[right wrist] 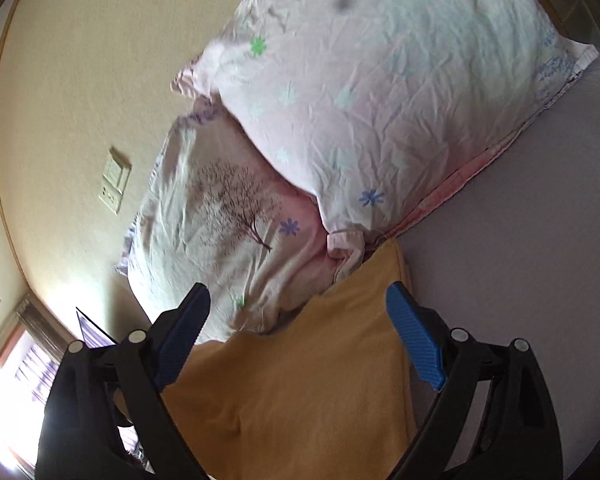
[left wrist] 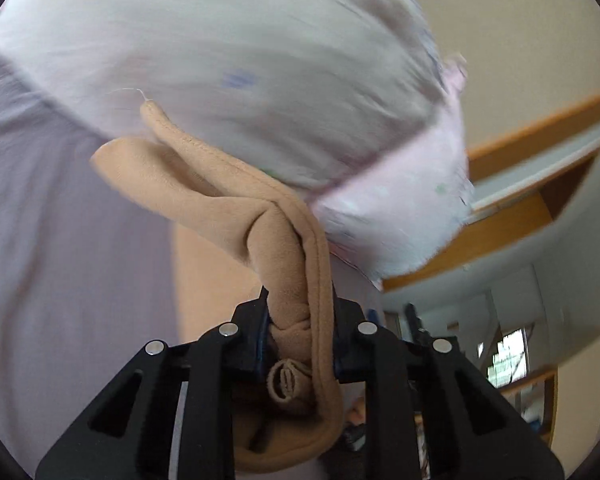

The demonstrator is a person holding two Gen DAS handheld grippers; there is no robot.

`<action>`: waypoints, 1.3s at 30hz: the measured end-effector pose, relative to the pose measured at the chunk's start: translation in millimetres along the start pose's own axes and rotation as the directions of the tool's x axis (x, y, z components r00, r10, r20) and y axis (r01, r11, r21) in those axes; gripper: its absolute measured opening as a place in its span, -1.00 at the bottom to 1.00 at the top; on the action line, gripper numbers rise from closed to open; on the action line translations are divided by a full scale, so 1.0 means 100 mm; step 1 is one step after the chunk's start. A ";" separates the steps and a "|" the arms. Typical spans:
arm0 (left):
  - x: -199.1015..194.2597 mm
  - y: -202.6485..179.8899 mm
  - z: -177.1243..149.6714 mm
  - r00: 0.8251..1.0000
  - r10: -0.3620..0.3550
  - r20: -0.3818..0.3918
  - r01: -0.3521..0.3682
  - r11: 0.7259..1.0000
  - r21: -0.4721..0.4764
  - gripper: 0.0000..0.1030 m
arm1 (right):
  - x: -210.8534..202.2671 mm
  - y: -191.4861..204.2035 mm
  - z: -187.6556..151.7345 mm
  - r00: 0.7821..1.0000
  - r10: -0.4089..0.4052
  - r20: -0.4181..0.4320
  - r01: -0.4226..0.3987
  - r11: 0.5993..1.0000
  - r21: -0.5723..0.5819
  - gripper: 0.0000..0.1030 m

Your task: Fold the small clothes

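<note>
A small tan fleece garment (left wrist: 268, 216) is bunched and pinched in my left gripper (left wrist: 300, 344), which is shut on its folded edge and holds it up in front of a pillow. In the right wrist view the same tan garment (right wrist: 300, 380) lies spread on the lilac bed sheet (right wrist: 520, 260). My right gripper (right wrist: 300, 336) is open, its blue pads (right wrist: 414, 340) on either side of the cloth's upper part, just above it.
Two pale pink floral pillows (right wrist: 360, 100) are stacked at the head of the bed, close beyond the garment. A cream wall with a switch plate (right wrist: 115, 184) lies to the left. A bright window (right wrist: 16, 380) is at lower left.
</note>
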State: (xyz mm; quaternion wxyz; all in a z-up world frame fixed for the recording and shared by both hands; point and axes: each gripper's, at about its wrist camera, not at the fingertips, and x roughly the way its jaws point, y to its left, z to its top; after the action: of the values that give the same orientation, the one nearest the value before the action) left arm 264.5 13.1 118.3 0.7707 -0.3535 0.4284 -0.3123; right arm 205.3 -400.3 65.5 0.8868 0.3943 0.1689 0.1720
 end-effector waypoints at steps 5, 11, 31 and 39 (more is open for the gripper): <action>1.22 -0.56 -0.31 0.985 -0.018 -0.172 0.028 0.998 0.059 -0.39 | -0.10 -0.11 0.09 0.998 -0.055 0.027 0.055 0.998 -0.028 0.74; 1.75 -0.55 -0.53 0.912 -0.252 -0.324 0.238 0.968 -0.084 -0.03 | -0.23 -0.34 0.22 0.993 -0.114 0.029 0.114 0.993 -0.017 0.74; 0.93 0.42 -0.75 0.959 0.073 -0.273 -0.062 0.997 0.047 0.32 | 0.22 -0.38 -0.40 0.829 -0.043 -0.558 0.093 0.994 0.062 -0.27; 0.28 0.30 -0.85 0.988 0.062 -0.140 -0.038 0.985 0.167 -0.45 | 0.07 0.18 -0.81 0.841 0.027 -0.540 -0.076 0.995 -0.070 -0.54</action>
State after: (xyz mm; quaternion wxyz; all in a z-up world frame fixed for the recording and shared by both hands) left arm 207.6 -15.8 49.5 0.7718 -0.2545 0.4647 -0.3516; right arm 173.4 -333.4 27.0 0.8153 0.2949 0.3926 0.3069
